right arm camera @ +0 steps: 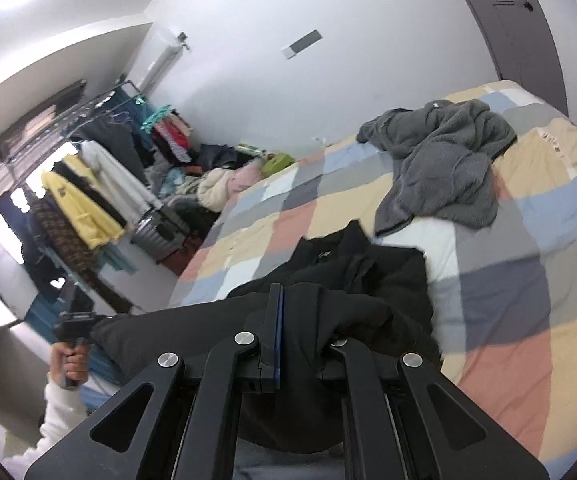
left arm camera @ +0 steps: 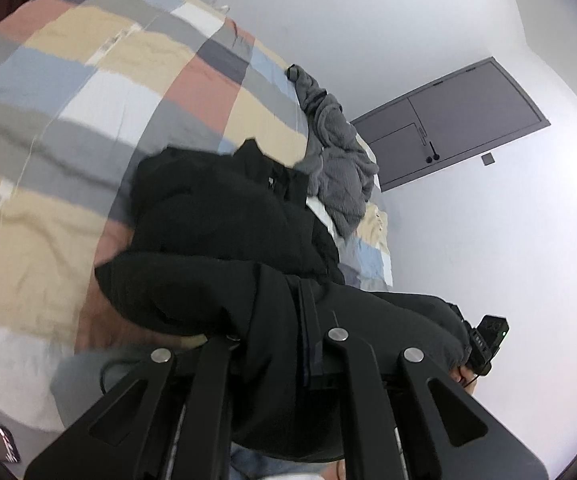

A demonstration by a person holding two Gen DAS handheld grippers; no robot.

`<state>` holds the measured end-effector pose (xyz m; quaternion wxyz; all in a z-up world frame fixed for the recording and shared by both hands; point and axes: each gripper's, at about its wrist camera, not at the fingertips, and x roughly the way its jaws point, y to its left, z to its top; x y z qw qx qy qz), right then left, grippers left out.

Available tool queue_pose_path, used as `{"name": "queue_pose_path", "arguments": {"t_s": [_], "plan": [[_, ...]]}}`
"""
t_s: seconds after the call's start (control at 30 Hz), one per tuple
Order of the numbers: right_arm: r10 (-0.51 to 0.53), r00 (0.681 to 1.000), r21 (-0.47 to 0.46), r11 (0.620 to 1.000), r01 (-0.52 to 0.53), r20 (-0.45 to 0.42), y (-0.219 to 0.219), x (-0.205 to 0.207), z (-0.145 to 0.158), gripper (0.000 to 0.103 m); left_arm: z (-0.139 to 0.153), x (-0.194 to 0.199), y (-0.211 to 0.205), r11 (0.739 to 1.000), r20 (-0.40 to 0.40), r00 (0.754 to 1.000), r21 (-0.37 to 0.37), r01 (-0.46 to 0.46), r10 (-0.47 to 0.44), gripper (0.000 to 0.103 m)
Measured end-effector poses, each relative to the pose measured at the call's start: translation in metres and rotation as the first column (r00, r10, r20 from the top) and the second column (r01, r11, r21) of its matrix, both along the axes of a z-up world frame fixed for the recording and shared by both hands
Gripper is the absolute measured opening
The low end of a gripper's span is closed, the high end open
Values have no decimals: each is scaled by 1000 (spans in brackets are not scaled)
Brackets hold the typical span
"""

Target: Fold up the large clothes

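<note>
Both claws, left point(left arm camera: 308, 320) and right point(right arm camera: 278, 320), pinch the black jacket point(right arm camera: 368, 280); grey fleece point(right arm camera: 444, 168) lies beyond on the checked bed point(right arm camera: 528, 280).

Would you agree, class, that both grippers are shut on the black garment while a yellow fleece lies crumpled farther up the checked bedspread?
Not quite: the fleece is grey, not yellow, as the right wrist view shows. The rest holds: the left gripper and right gripper are each shut on the black garment, and the fleece lies crumpled farther up the checked bedspread.
</note>
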<state>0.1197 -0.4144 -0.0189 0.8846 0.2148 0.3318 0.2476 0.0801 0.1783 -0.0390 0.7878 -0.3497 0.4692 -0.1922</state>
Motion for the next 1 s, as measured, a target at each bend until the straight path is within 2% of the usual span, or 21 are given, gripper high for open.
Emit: {"name": "queue_pose_path", "arguments": {"t_s": [0.23,0.43,0.57,0.77,0.9,1.0], "plan": [[-99,991,-79,993,91,-92,6,96,-18,4,-1,78,-8,991,-38,994,80,-103,106,10],[-197,968,-133,975,177,-155,23,164,-42,4,-22,143,-18,954,-75,970,215,-211,231,10],[-253,944,-174,960,218,-213,30,210,-74,4,-51,181,-24,924,-103,949,282,-259,297,10],[-288,914,-212,949,233,-286,35,262,-121,4,-98,235,-35,892,-156,933,378,-247,324,12],[-293,894,-238,946,220,-340,37,299,-152,4,-127,268,-40,884,-197,922,405,-231,332,13],[-295,875,-251,945,209,-384,39,323,-176,3,-148,297,-47,881,-218,927,435,-189,306,14]]}}
